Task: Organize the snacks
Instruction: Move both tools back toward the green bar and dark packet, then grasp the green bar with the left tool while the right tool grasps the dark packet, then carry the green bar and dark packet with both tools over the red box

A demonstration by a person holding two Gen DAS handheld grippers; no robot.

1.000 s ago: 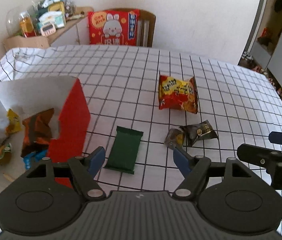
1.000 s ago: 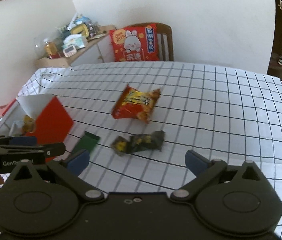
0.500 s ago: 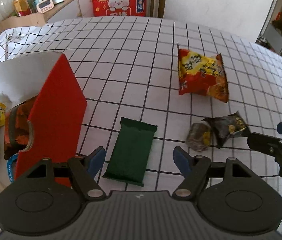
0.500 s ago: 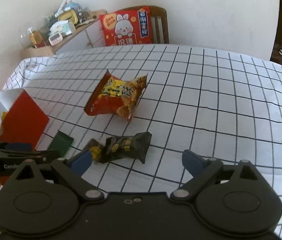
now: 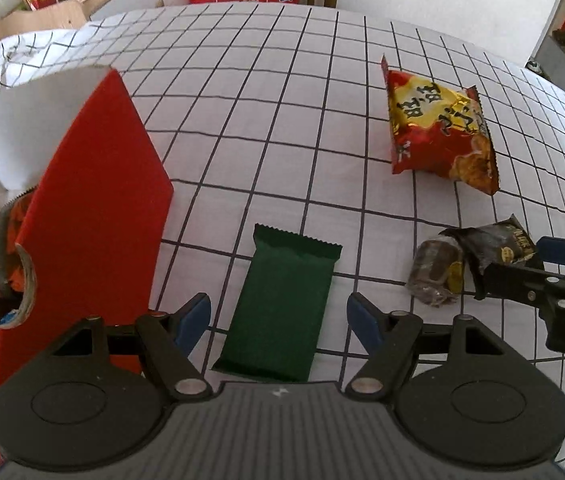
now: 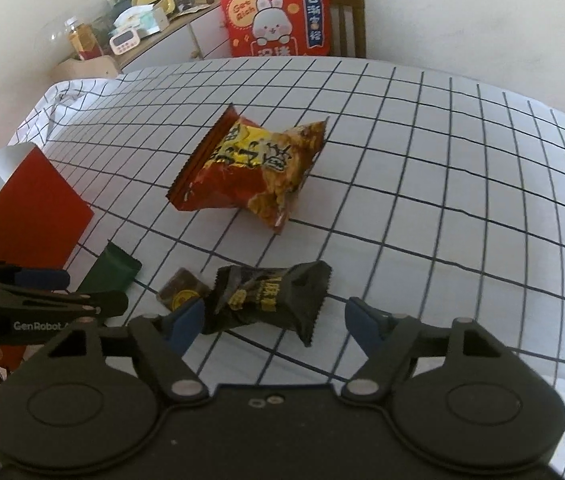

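Left wrist view, left to right: red snack box (image 5: 94, 208), outside the left finger; dark green wrapped bar (image 5: 282, 304), flat on the checked tablecloth (image 5: 282, 120) between the spread fingers of the left gripper (image 5: 278, 316). Right wrist view: small brown wrapped snack (image 6: 182, 290) beyond the left fingertip; black snack packet (image 6: 270, 300) between the wide-apart fingers of the right gripper (image 6: 274, 320); red-and-yellow chip bag (image 6: 250, 168) farther ahead.
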